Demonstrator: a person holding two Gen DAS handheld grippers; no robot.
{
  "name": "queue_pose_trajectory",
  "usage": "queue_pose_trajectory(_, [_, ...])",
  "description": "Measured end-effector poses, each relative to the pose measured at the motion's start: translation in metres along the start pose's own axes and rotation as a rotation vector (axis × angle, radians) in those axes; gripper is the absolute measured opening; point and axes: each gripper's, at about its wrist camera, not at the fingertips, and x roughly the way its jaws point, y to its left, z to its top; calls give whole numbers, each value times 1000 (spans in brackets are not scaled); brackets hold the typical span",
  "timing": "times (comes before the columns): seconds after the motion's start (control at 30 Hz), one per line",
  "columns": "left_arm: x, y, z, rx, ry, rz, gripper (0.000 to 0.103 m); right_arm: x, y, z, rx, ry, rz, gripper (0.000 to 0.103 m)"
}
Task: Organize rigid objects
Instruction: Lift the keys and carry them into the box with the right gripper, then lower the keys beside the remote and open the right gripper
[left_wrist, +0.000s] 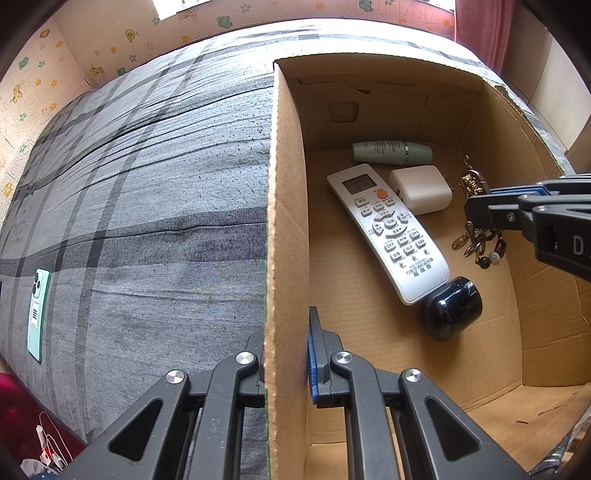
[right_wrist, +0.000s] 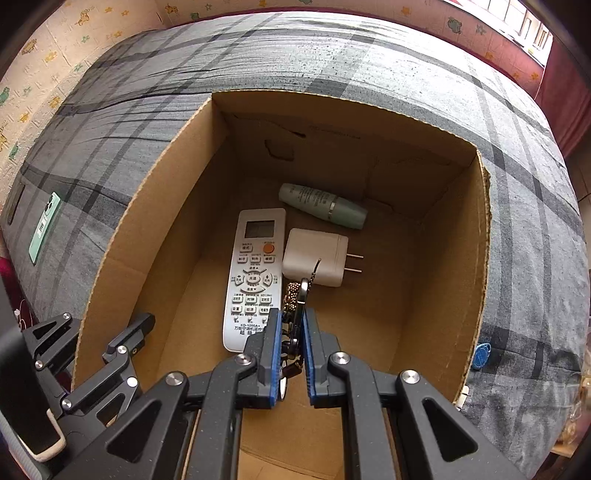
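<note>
An open cardboard box (left_wrist: 284, 184) (right_wrist: 147, 240) stands on a grey plaid bed. On its floor lie a white remote (left_wrist: 388, 229) (right_wrist: 255, 273), a white plug charger (left_wrist: 421, 188) (right_wrist: 314, 256), a pale green bottle (left_wrist: 391, 152) (right_wrist: 321, 205) and a glossy black round case (left_wrist: 452, 308). My left gripper (left_wrist: 286, 343) (right_wrist: 110, 325) is shut on the box's left wall. My right gripper (right_wrist: 291, 325) (left_wrist: 476, 201) hangs inside the box, shut on a beaded keychain (right_wrist: 295, 295) (left_wrist: 480, 247), whose charms dangle just above the remote's lower end and the charger.
A mint green phone (left_wrist: 37, 310) (right_wrist: 44, 225) lies on the bed left of the box. A small blue tag (right_wrist: 482, 354) rests on the bed by the box's right wall. Patterned wallpaper and a red curtain (left_wrist: 480, 29) stand behind.
</note>
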Motion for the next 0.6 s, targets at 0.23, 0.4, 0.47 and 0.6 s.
queue_pose_trajectory(0.23, [-1,0,0,1,0,-3,12,16,5,1,-16,25,-47,10])
queue_pose_trajectory(0.4, [-1,1,0,2,0,-4,12,21,5,1,-16,40,-46,10])
queue_pose_trajectory(0.47, [-1,1,-1,2,0,-4,12,22,5,0,-14,42,-43,10])
queue_pose_trajectory(0.6, [-1,1,-1,3,1,-4,12,21,5,2,-8,36,-47,12])
